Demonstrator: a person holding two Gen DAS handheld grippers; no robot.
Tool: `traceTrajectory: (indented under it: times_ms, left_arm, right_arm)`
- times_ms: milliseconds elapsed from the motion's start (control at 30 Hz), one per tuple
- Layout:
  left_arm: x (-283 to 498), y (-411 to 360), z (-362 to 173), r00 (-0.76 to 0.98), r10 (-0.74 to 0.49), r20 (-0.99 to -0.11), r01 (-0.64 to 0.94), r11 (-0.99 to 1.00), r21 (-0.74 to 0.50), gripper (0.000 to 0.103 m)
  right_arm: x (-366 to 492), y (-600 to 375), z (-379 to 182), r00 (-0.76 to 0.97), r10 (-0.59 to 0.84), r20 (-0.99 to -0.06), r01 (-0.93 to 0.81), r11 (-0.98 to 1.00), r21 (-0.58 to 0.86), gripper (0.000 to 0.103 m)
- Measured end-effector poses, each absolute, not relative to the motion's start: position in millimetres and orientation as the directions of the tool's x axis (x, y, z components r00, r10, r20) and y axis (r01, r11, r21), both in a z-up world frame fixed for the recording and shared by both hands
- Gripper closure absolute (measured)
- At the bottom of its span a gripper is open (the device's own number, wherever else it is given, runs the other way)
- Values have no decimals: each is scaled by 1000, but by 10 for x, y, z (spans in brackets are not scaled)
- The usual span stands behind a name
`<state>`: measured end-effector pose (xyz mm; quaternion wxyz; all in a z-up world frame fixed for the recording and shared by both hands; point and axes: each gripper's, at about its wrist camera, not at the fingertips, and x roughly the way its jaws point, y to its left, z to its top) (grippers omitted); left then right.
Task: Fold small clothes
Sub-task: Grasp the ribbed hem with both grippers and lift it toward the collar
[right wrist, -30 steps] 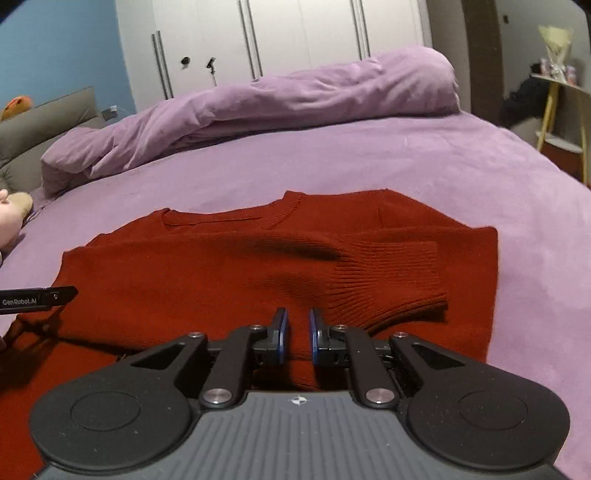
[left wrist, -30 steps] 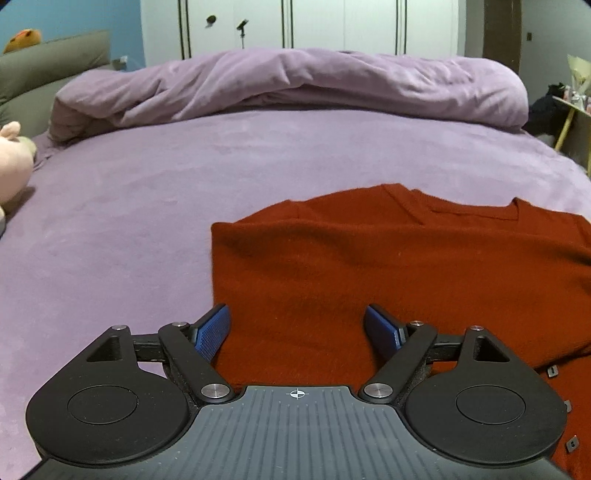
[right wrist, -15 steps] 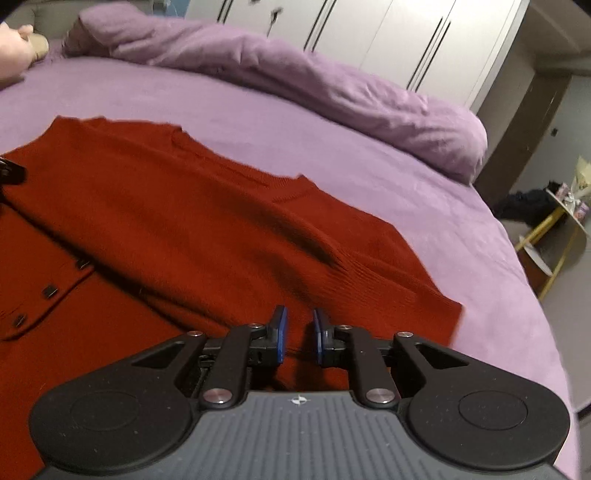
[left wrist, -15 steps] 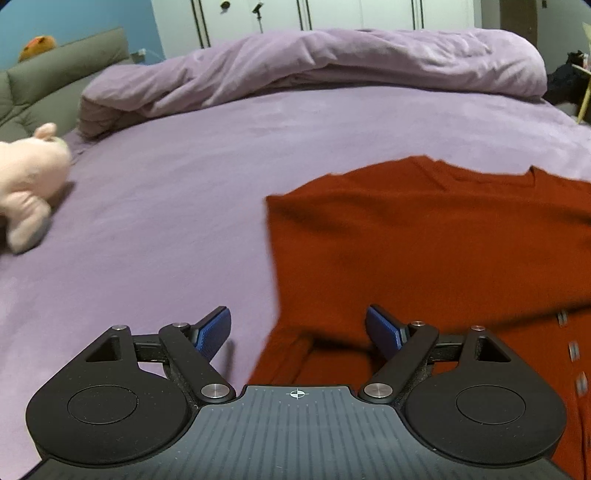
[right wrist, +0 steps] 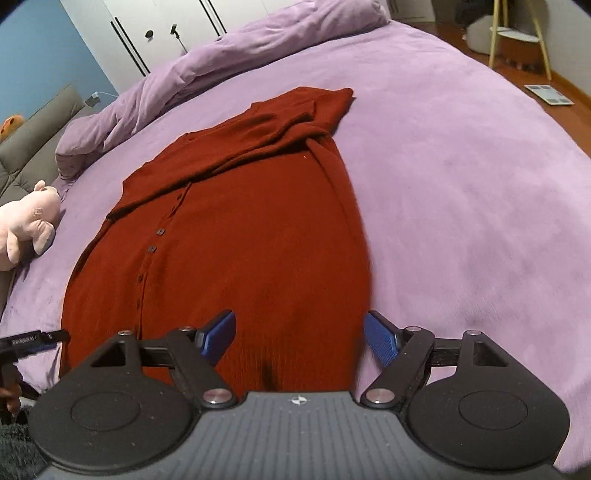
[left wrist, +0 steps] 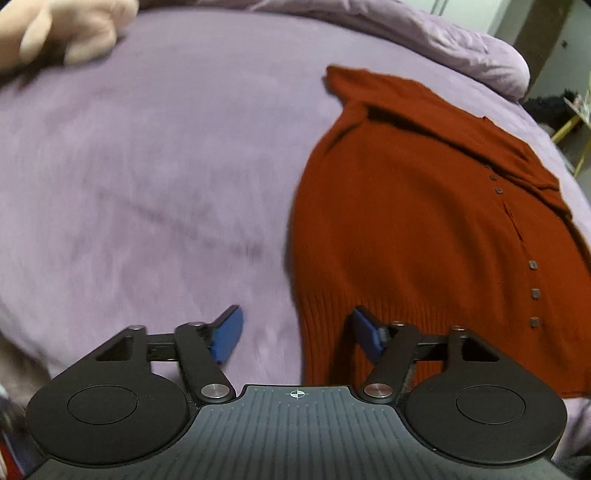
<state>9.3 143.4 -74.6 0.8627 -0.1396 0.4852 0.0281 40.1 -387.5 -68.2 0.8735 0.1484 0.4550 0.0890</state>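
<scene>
**Rust-red cardigan lies flat on a purple bed, both grippers over its hem**

Nearest the onlooker, the left gripper (left wrist: pixel 295 338) hangs over the cardigan's (left wrist: pixel 413 236) ribbed bottom corner, its blue pads apart and closing, one pad above the bare bedspread (left wrist: pixel 147 166), the other above the knit; neither visibly presses on the cloth. The right gripper (right wrist: pixel 300 336) sits over the opposite hem corner, jaws spreading wide, the fabric edge lying under the gap but not pinched. The cardigan (right wrist: pixel 236 236) stretches away from both tools, buttoned front up (small dark buttons run up its middle), with the sleeves folded across the chest at the far end. Off to its side rests a pink plush pig (right wrist: pixel 27 225). Beyond, a rumpled purple duvet (right wrist: pixel 236 48) is heaped along the bed's far edge, before white wardrobe doors (right wrist: pixel 162 26).
</scene>
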Motion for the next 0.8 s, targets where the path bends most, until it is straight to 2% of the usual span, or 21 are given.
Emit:
traceTrajectory:
  times_ms: [100, 167, 233, 300, 367, 400, 433, 467, 500, 567, 633, 800]
  left_arm:
    - [49, 1467, -751, 512, -176, -841, -160, 942, -295, 41]
    - [52, 1503, -771, 500, -211, -840, -143, 936, -321, 44]
    - [71, 1537, -790, 486, -225, -845, -156, 928, -337, 52]
    - [96, 1602, -793, 470, -245, -848, -186, 912, -366, 64]
    - [112, 1614, -799, 454, -291, -842, -196, 889, -413, 78]
    - [117, 1630, -812, 444, -322, -836, -201, 874, -443, 83]
    - [129, 1637, -835, 431, -352, -831, -205, 859, -470, 84]
    - [163, 1629, -874, 417, -374, -828, -206, 849, -487, 85]
    - [165, 1621, -909, 409, -387, -827, -207, 843, -497, 91]
    - [176, 1603, -941, 410, -401, -820, -207, 834, -511, 95]
    - [170, 1594, -901, 428, -409, -806, -196, 829, -525, 96]
    - [251, 1558, -573, 523, -421, -741, -121, 824, -554, 96]
  right_arm:
    - [378, -3809, -749, 554, 256, -792, -33, 957, 287, 28]
    - [350, -3811, -814, 544, 296, -785, -36, 943, 331, 28]
    - [346, -3835, -904, 519, 347, -782, -18, 918, 395, 28]
    - [369, -3848, -981, 512, 367, -777, 12, 901, 433, 29]
    - [370, -3885, -1014, 528, 379, -760, 37, 884, 466, 35]
    - [380, -3903, -1025, 529, 388, -755, 45, 875, 482, 42]
    - [388, -3943, -1038, 529, 396, -751, 68, 862, 503, 54]
    - [393, -3977, -1057, 524, 406, -749, 85, 850, 520, 60]
    - [399, -4001, -1082, 519, 419, -745, 94, 839, 537, 68]
    - [420, -4055, -1127, 511, 442, -737, 122, 811, 572, 81]
    - [423, -4070, -1153, 505, 464, -728, 130, 793, 595, 96]
    - [463, -4098, -1021, 548, 539, -640, 72, 732, 678, 98]
